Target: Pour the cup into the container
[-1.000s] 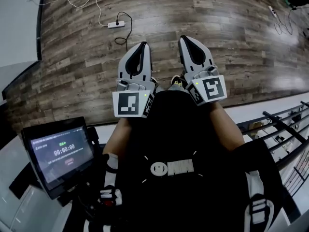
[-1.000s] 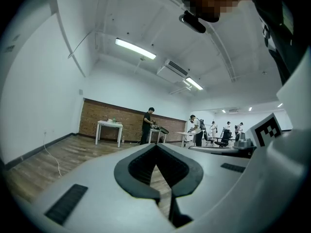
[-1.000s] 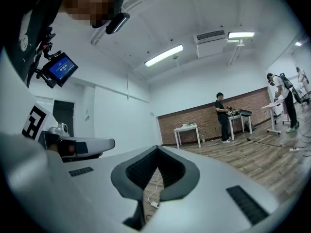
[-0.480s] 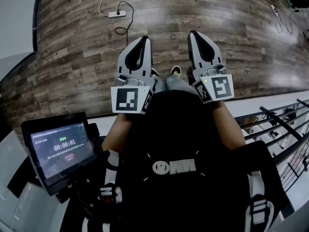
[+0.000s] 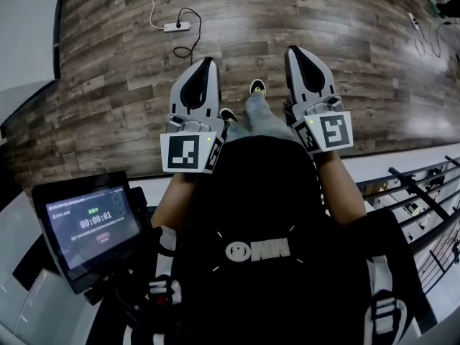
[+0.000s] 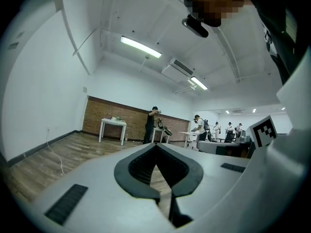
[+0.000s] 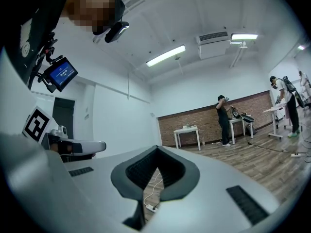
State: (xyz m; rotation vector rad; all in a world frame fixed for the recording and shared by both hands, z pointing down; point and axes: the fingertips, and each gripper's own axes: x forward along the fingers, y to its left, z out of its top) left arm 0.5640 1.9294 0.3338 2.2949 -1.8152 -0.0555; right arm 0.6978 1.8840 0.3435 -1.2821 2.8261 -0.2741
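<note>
No cup and no container shows in any view. In the head view my left gripper [image 5: 208,62] and my right gripper [image 5: 293,49] are held side by side in front of the person's chest, above the wooden floor. Both point forward and about level. The left gripper [image 6: 156,145] has its jaws shut tip to tip with nothing between them. The right gripper [image 7: 156,148] is likewise shut and empty. A marker cube [image 5: 185,152] sits at the back of the left gripper, another marker cube [image 5: 330,131] on the right one.
A power strip [image 5: 176,26] with cables lies on the floor ahead. A small screen [image 5: 92,225] hangs at lower left, a black railing [image 5: 424,192] at right. The person's shoe [image 5: 256,87] is between the grippers. White tables [image 6: 112,124] and people stand by the far brick wall.
The floor has slid under the view and a leg and shoe have come forward between the grippers. The grippers have spread slightly apart; both stay shut.
</note>
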